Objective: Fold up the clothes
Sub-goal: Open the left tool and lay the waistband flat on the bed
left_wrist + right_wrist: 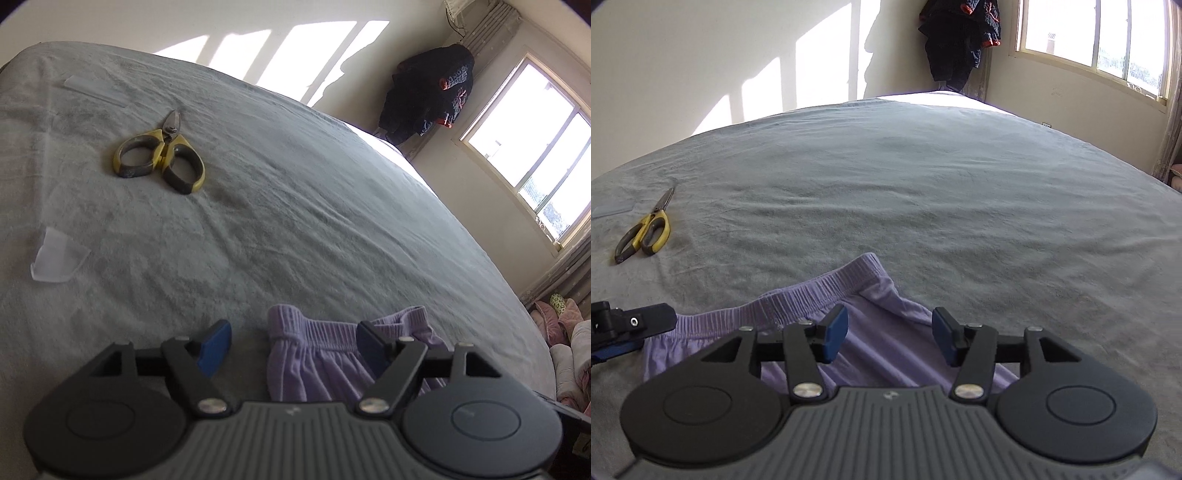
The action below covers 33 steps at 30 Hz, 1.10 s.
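Note:
Lilac shorts (871, 347) with a ribbed elastic waistband lie on the grey bedspread (923, 192), waistband toward the far side. My right gripper (889, 338) hovers open just over the cloth, near the waistband's right part, with nothing between its blue pads. In the left wrist view the same shorts (314, 362) sit under my left gripper (293, 345), which is open, its fingers straddling the waistband's left corner. The left gripper's finger (631, 325) also shows at the left edge of the right wrist view, by the shorts' left end.
Yellow-handled scissors (162, 155) lie on the bed to the far left, also seen as scissors (646, 229). A clear plastic piece (57, 256) and a flat pale strip (96, 90) lie nearby. Dark clothes (432, 92) hang in the corner by the window (532, 147). Bedding piles (569, 343) sit at right.

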{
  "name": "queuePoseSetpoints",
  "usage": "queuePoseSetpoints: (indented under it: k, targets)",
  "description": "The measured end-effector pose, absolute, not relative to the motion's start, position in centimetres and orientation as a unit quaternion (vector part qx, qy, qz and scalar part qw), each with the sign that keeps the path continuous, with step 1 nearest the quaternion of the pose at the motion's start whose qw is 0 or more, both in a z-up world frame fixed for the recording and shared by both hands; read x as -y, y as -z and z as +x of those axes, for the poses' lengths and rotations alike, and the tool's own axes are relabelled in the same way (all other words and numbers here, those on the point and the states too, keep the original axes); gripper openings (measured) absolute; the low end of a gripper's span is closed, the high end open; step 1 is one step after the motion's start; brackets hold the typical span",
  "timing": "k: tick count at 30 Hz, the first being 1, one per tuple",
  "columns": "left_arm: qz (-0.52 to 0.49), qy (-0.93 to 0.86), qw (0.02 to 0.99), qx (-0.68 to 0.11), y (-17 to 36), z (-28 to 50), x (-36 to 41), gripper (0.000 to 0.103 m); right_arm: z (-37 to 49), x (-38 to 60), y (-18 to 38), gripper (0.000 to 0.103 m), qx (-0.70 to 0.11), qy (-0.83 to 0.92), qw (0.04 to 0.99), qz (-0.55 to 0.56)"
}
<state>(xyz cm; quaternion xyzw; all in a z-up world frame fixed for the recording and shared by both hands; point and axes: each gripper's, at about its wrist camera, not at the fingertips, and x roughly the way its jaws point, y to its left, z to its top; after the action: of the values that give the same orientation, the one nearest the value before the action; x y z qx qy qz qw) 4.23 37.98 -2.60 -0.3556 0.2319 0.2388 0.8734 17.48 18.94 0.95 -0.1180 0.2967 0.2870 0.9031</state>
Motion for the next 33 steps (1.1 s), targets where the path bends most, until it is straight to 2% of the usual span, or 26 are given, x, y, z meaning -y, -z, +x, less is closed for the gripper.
queuePoseSetpoints:
  k: [5, 9, 18, 33]
  targets:
    - [-0.36, -0.244, 0.869, -0.237, 2.0, 3.8, -37.1, 0.08, 16.1, -16.0, -1.2, 0.056, -0.301, -0.275, 0.905, -0.119]
    - [-0.358, -0.246, 0.869, -0.238, 1.4, 3.5, -36.3, 0.081, 15.0, -13.7, -1.4, 0.059, -0.303, -0.268, 0.908, -0.11]
    - [-0.346, -0.238, 0.877, -0.235, -0.2, 3.8, -33.6, 0.081, 13.1, -8.1, -1.3, 0.06, -0.313, -0.245, 0.912, -0.1]
    - [-0.302, -0.17, 0.894, -0.283, -0.8, 6.4, -26.6, 0.083, 10.2, 1.8, -1.2, 0.063, -0.319, -0.188, 0.926, -0.071]
